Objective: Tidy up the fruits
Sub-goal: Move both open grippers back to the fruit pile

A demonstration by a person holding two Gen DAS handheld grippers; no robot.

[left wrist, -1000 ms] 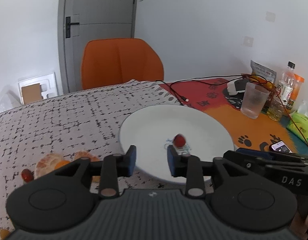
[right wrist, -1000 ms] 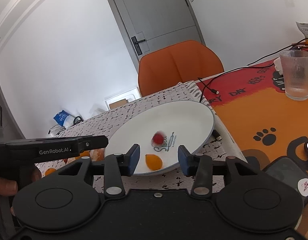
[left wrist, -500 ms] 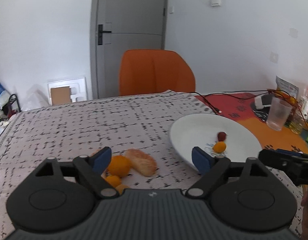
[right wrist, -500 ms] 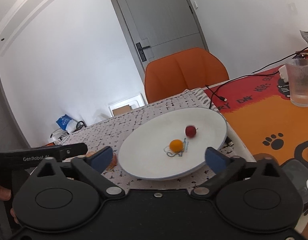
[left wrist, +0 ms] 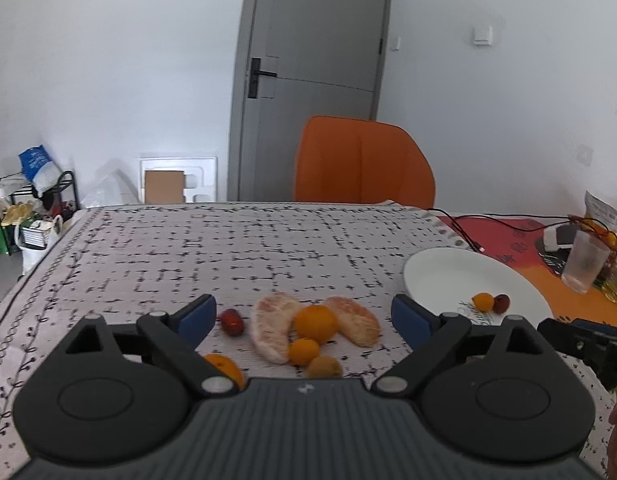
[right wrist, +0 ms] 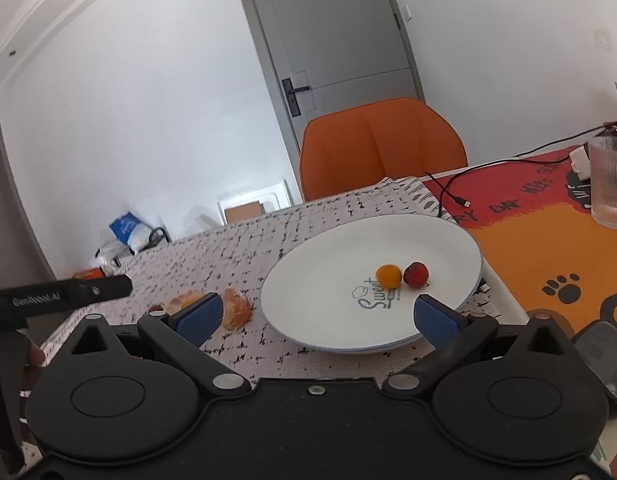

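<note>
On the patterned cloth lies a pile of loose fruit: two peeled citrus segments (left wrist: 272, 330) (left wrist: 356, 320), several small orange fruits (left wrist: 315, 322) and a small red fruit (left wrist: 231, 322). My left gripper (left wrist: 304, 316) hovers just short of this pile. Its jaws are opening wide and hold nothing. To the right, the white plate (left wrist: 448, 276) (right wrist: 328, 272) carries one small orange fruit (right wrist: 389, 276) and one red fruit (right wrist: 416, 275) side by side. My right gripper (right wrist: 318, 318) stands open and empty at the plate's near rim.
An orange chair (left wrist: 364, 164) stands behind the table. On the orange paw-print mat (right wrist: 540, 252) at the right are a ribbed glass (right wrist: 610, 184), a black cable (right wrist: 452, 196) and a phone (right wrist: 604, 348). A person's hand holds the left gripper's handle (right wrist: 12, 344).
The left view swung left from the plate to the fruit pile and its jaws spread wide, leaving the red fruit on the plate. The right jaws opened, and the orange fruit now rests beside the red one.
</note>
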